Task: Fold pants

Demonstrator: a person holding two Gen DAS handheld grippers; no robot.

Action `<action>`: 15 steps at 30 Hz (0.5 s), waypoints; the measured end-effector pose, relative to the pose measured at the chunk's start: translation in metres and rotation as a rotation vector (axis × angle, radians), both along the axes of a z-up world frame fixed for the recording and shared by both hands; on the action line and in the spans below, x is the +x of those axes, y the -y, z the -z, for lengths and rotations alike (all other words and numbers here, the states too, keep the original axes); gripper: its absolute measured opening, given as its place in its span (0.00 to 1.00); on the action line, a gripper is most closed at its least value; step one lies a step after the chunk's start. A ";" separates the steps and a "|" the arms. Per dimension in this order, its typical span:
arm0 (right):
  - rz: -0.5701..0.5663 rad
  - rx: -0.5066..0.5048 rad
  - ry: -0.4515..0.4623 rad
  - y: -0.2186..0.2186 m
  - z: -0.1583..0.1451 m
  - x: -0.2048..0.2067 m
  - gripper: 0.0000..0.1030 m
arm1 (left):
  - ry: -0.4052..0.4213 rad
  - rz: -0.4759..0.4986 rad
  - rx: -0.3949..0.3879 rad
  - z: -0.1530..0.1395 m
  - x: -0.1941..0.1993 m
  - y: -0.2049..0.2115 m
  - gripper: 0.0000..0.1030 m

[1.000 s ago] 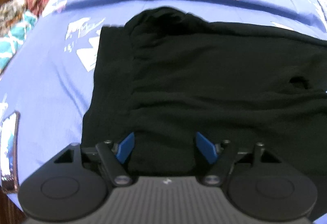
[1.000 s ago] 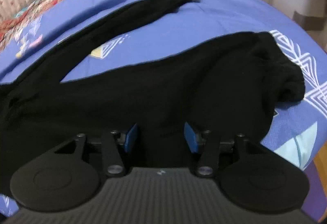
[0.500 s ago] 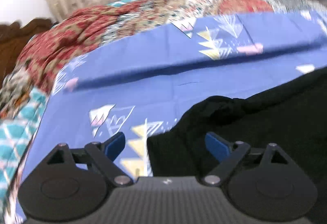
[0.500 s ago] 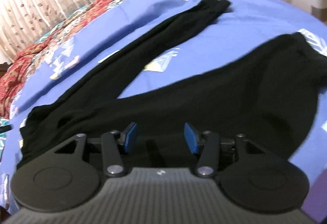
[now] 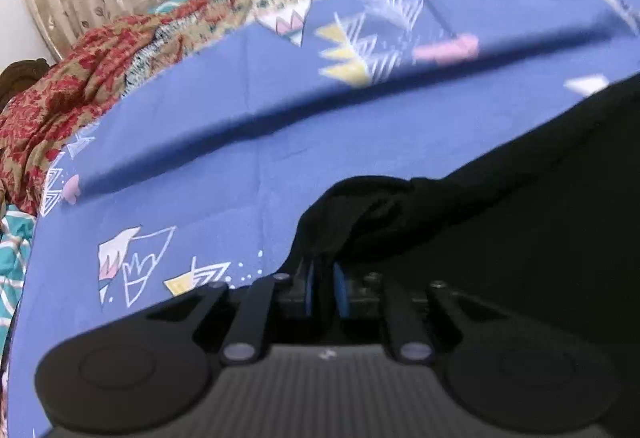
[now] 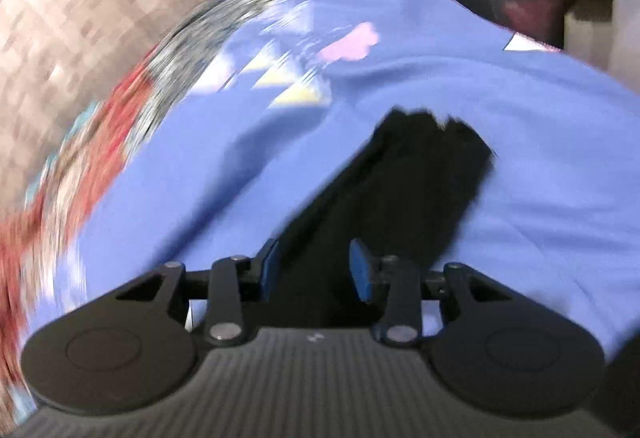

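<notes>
Pants [image 5: 500,222], black, fill the lower right of the left wrist view, lying on a blue patterned bedsheet [image 5: 248,166]; a bunched corner of them rises at centre, pinched between the blue pads of the clenched left hand-held gripper [image 5: 322,288]. A red floral quilt [image 5: 60,106] lies at upper left. In the blurred right wrist view, one pant leg [image 6: 420,182] runs from centre down between the closing jaws of the right hand-held gripper [image 6: 314,270], whose pads stand clear of the cloth.

One pair of black pants [image 5: 500,222], one blue patterned sheet [image 5: 248,142], one red floral quilt [image 5: 92,70], two tongs: left tongs [image 5: 322,290], right tongs [image 6: 314,270].
</notes>
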State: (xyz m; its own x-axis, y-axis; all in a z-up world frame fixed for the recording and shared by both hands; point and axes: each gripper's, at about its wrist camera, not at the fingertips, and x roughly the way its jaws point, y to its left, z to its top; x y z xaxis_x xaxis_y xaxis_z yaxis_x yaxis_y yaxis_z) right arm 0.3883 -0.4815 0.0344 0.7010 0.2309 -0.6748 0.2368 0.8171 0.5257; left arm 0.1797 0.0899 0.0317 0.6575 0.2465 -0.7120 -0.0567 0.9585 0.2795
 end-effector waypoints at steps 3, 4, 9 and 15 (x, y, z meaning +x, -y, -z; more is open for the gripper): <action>0.123 -0.003 -0.042 0.004 0.014 0.052 0.42 | 0.051 -0.015 -0.003 -0.013 -0.012 0.001 0.10; 0.162 -0.001 -0.076 0.003 0.024 0.067 0.42 | 0.077 -0.029 -0.001 -0.019 -0.019 0.003 0.10; 0.217 -0.074 -0.189 -0.003 0.069 0.112 0.42 | 0.163 -0.057 0.016 -0.039 -0.049 0.022 0.10; 0.193 -0.041 -0.128 0.015 0.065 0.094 0.06 | 0.194 -0.056 0.024 -0.058 -0.070 0.039 0.10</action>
